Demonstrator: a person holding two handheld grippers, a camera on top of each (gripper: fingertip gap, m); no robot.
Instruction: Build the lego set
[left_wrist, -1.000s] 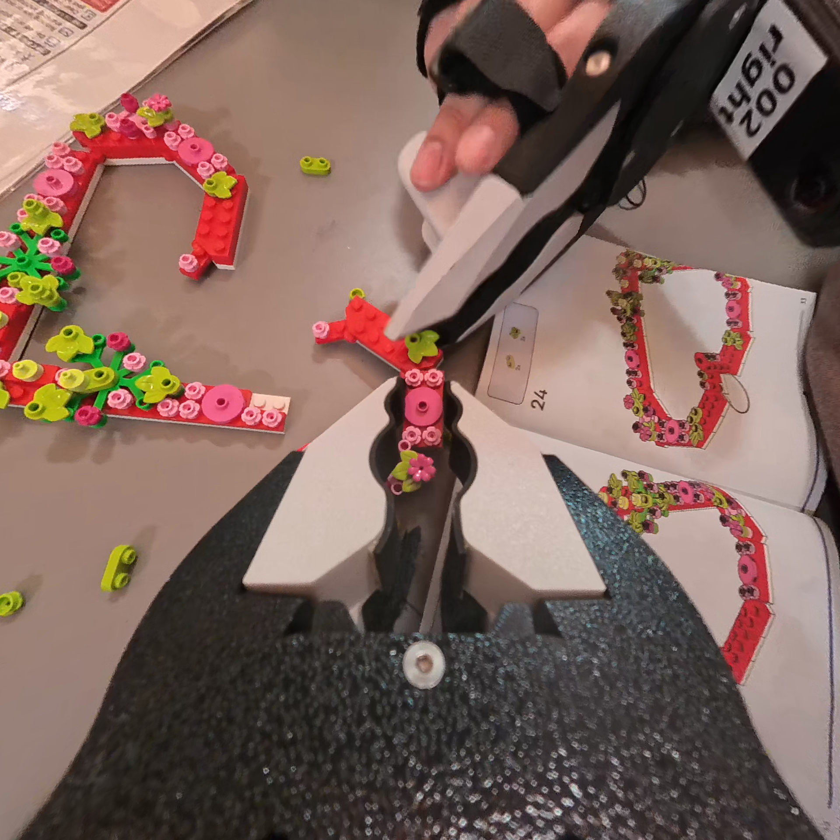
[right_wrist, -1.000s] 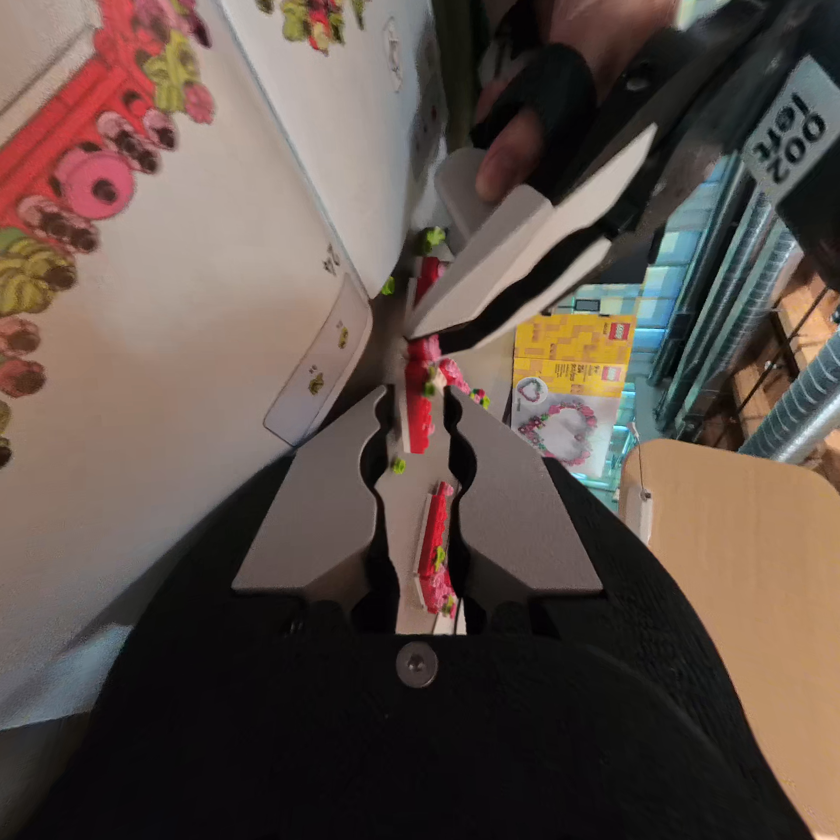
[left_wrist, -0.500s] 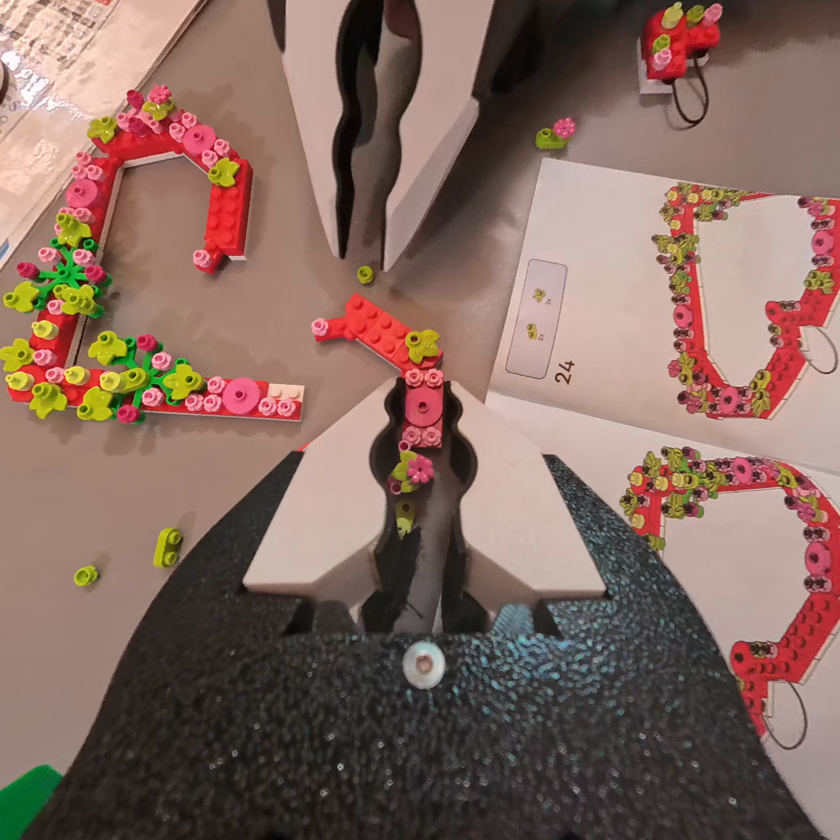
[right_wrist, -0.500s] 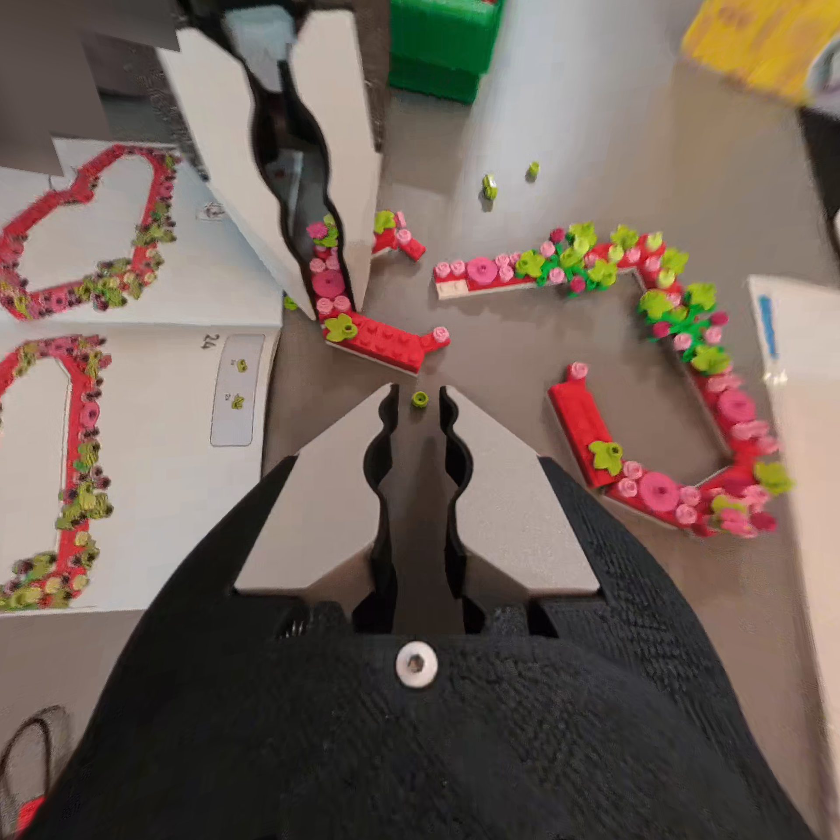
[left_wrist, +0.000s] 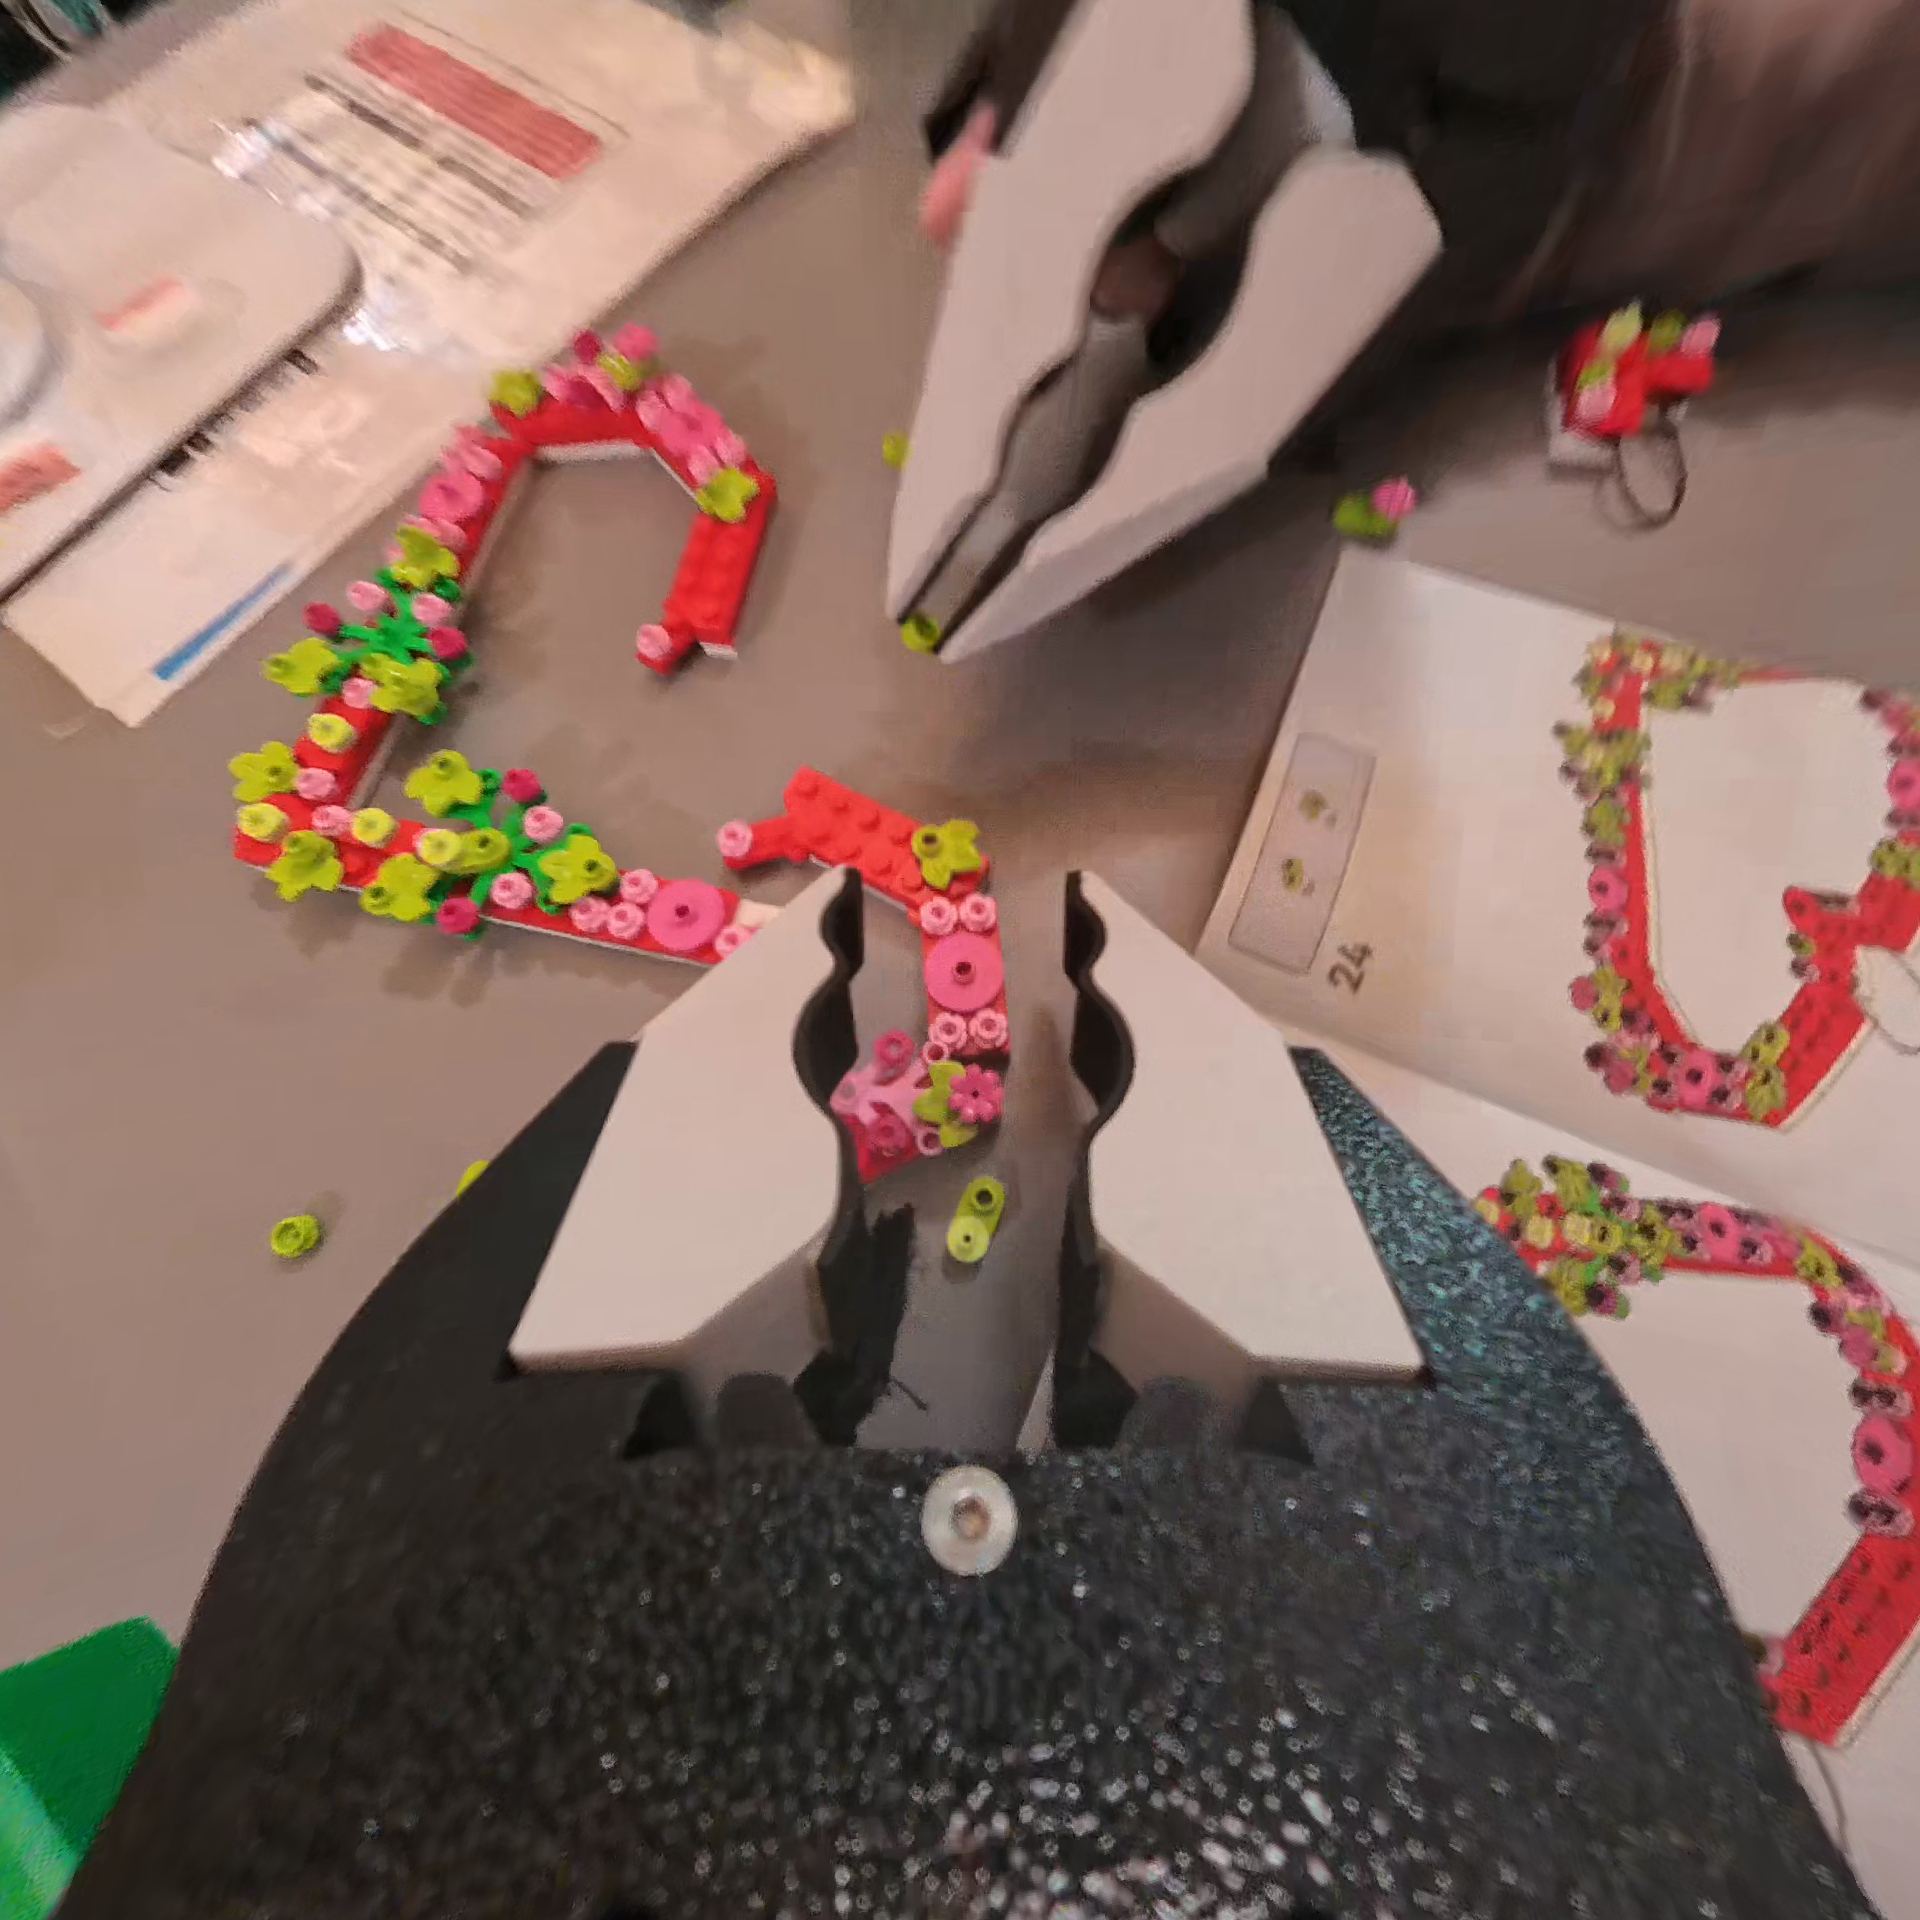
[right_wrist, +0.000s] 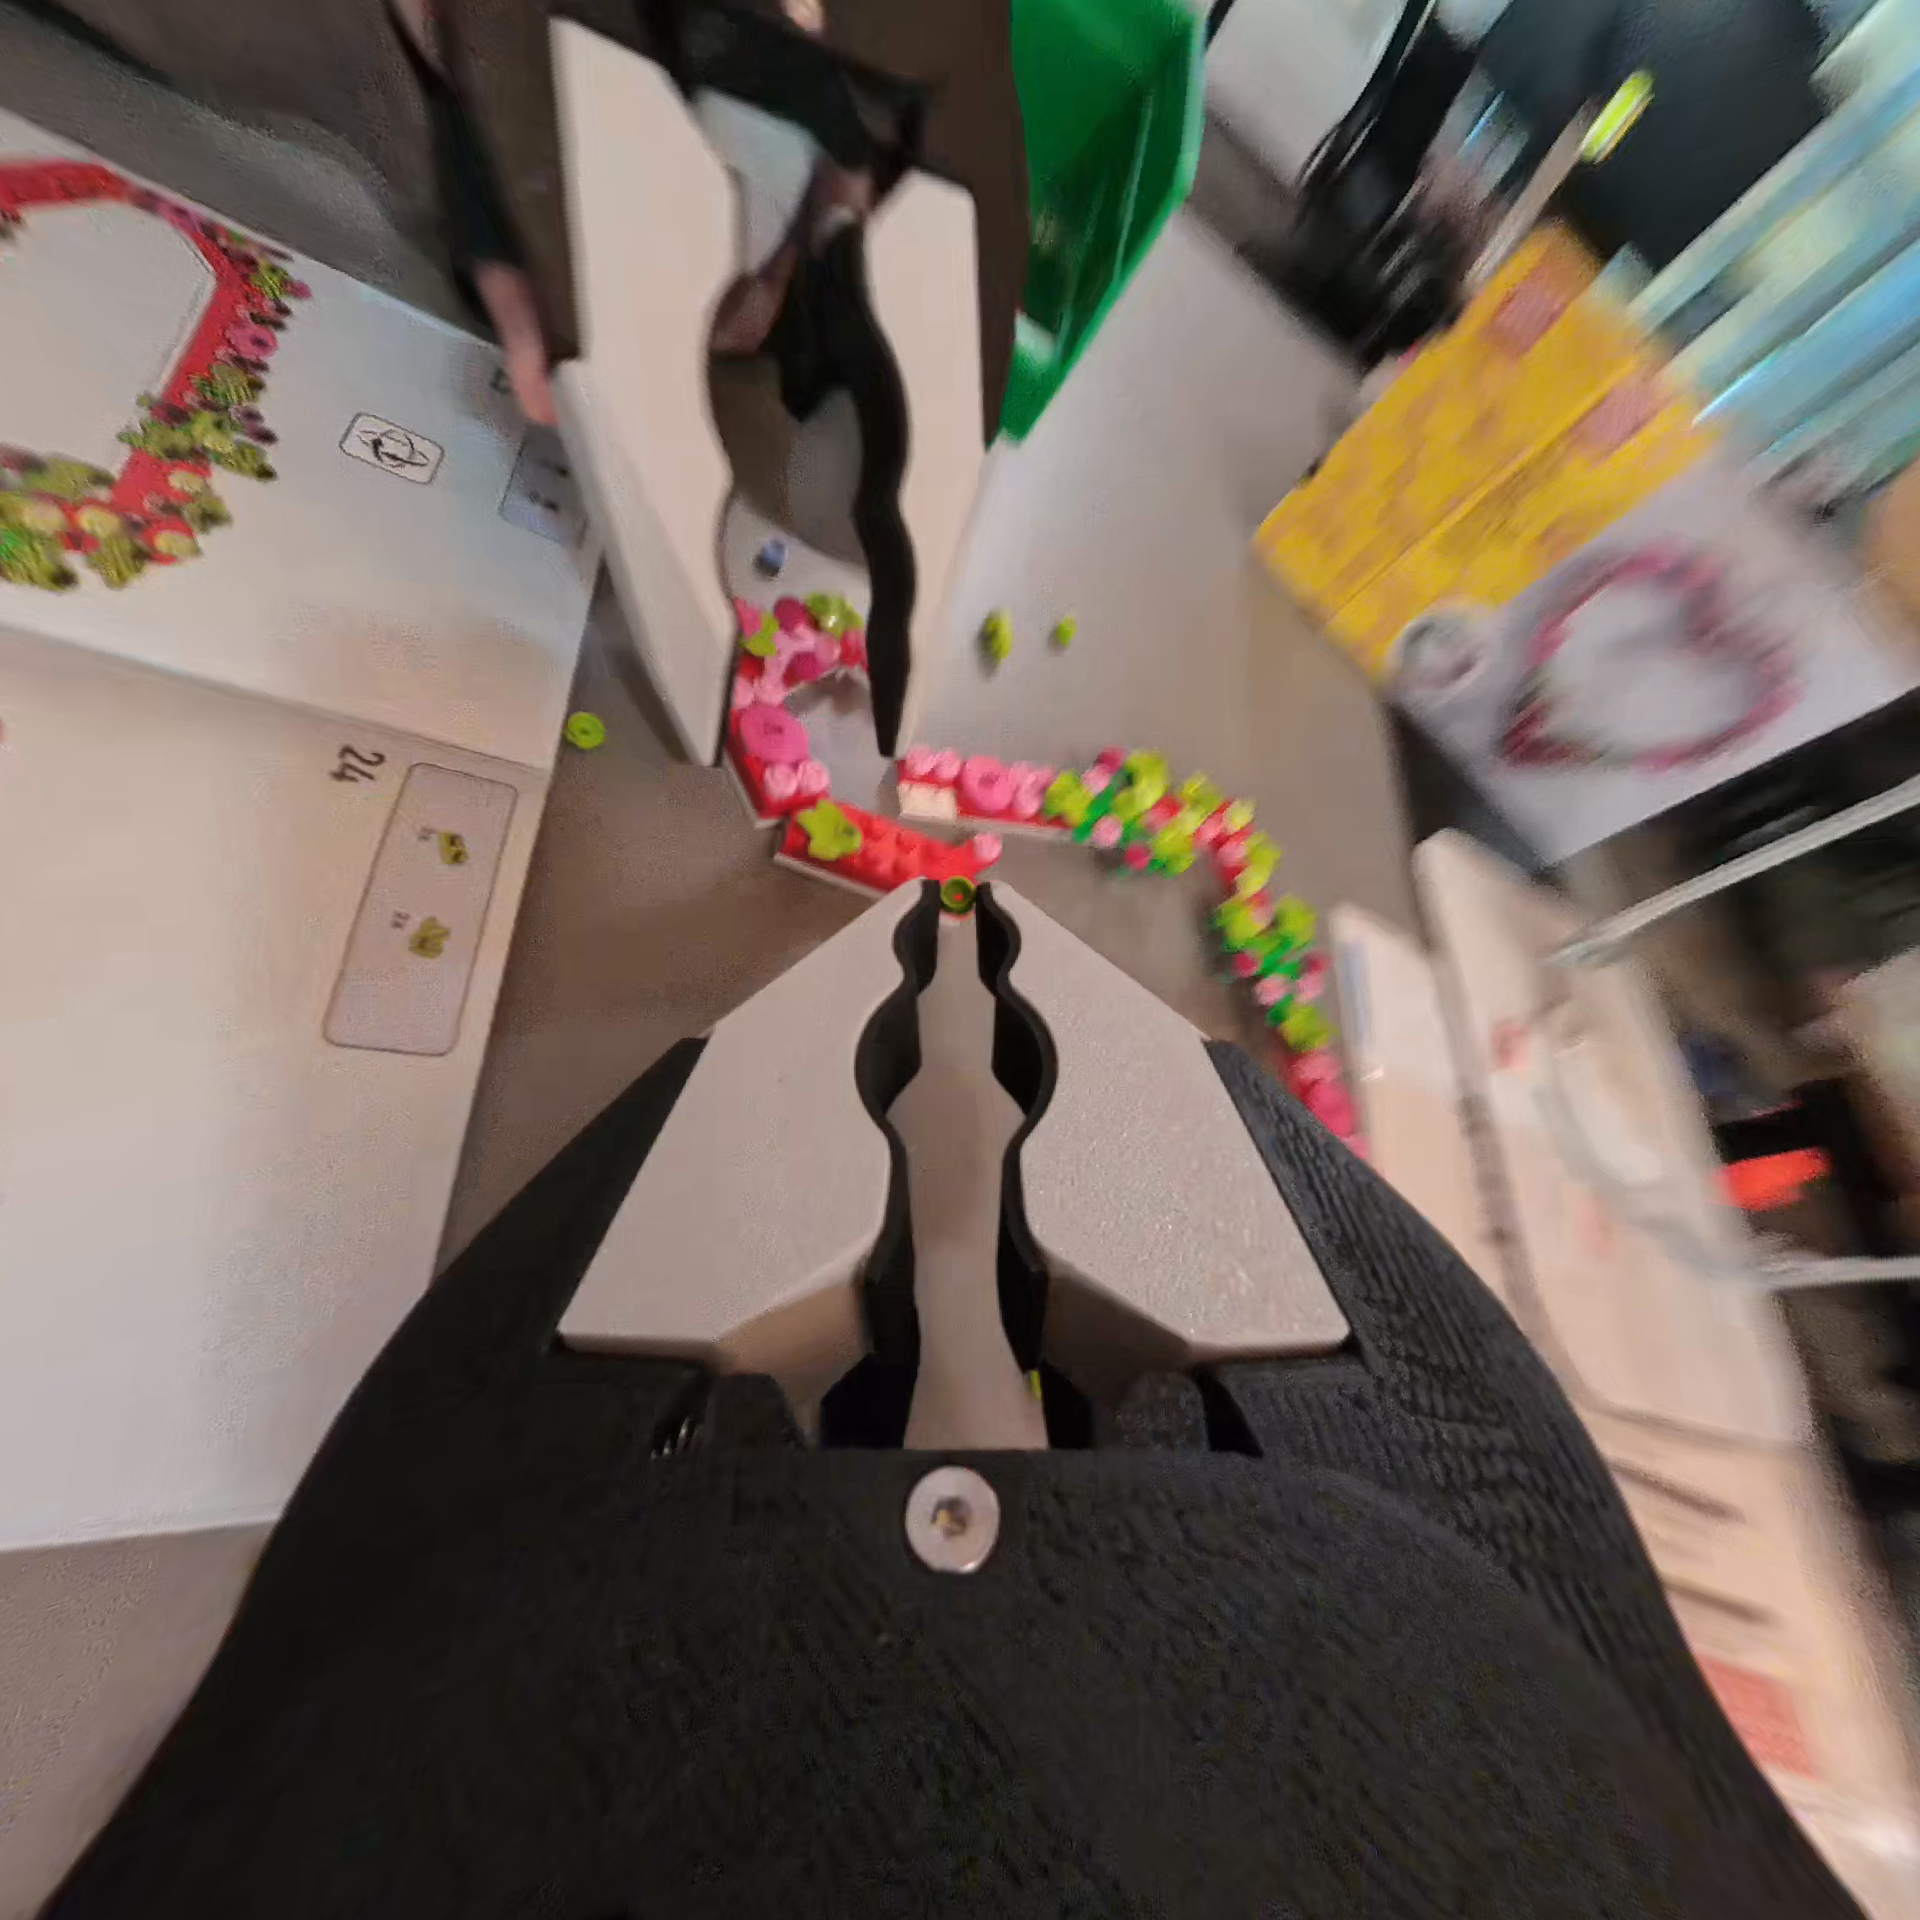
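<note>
My right tongs (right_wrist: 957, 902) pinch a tiny, light, slippery green stud (right_wrist: 956, 894) at the tips; left tongs (left_wrist: 961, 899) gape, straddling the brittle red piece (left_wrist: 961, 971).

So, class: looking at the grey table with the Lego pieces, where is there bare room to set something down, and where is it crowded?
Free: the grey tabletop left of the left gripper, holding only a small lime round stud, and the patch inside the large red flowered Lego arc. Crowded: between the grippers, where the small red flowered Lego section lies beside the open white instruction booklet.
</note>
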